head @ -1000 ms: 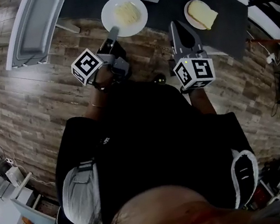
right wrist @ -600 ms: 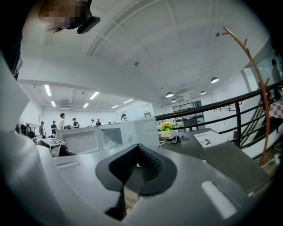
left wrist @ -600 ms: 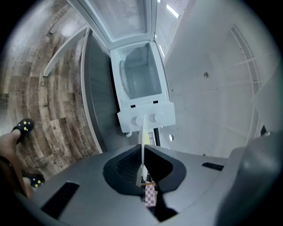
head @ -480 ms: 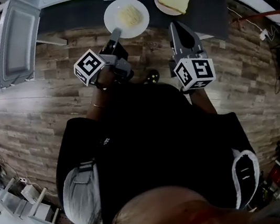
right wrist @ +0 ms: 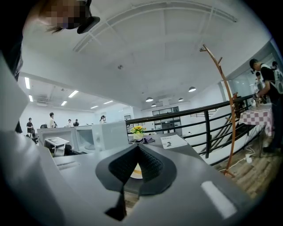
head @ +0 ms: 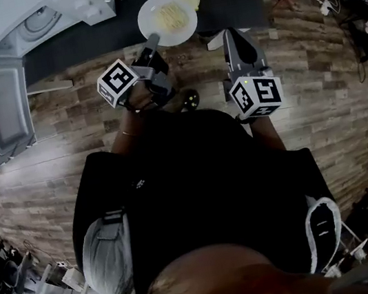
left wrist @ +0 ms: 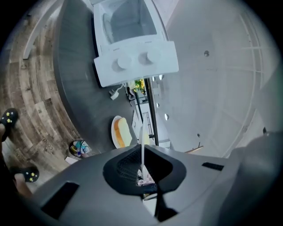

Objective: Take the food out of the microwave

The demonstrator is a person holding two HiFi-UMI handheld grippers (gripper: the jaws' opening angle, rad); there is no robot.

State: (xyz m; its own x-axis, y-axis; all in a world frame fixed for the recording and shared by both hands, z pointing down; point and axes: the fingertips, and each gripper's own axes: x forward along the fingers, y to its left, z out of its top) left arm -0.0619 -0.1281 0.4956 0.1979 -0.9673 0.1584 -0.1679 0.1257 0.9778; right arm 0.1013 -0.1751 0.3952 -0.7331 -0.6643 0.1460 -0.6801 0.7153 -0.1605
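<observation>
A dark desk (head: 82, 38) stands on a plank floor (head: 334, 83), and the person in the black top is right up against its near edge with a gripper in each hand. At the desk's left end sits the white microwave (head: 43, 16). Its door (head: 2, 107) is swung fully open and juts out past the near edge over the floor. From the left gripper view, two round dials (left wrist: 132, 61) show on its front panel and the cavity beside them looks bare.

The left gripper (head: 152, 42) reaches forward over the near edge. Its jaws are pinched almost fully together on the near rim of a white plate (head: 187, 29), which shows edge-on as a thin white line between the pads in that gripper's own view. The plate is outside the microwave, over the desk close to the near edge and right of the oven; I cannot tell whether it rests on the surface or hangs just above it. On it lies the food (head: 168, 17), a pale yellowish, noodle-like heap.

The right gripper (head: 231, 34) is held beside the left one, a little apart, also pointing across the near edge. Its jaw tips are together and grip nothing.

Just behind the held plate, towards the far edge, is a second plate (left wrist: 114, 132) carrying a yellowish slab of bread (left wrist: 124, 131).
</observation>
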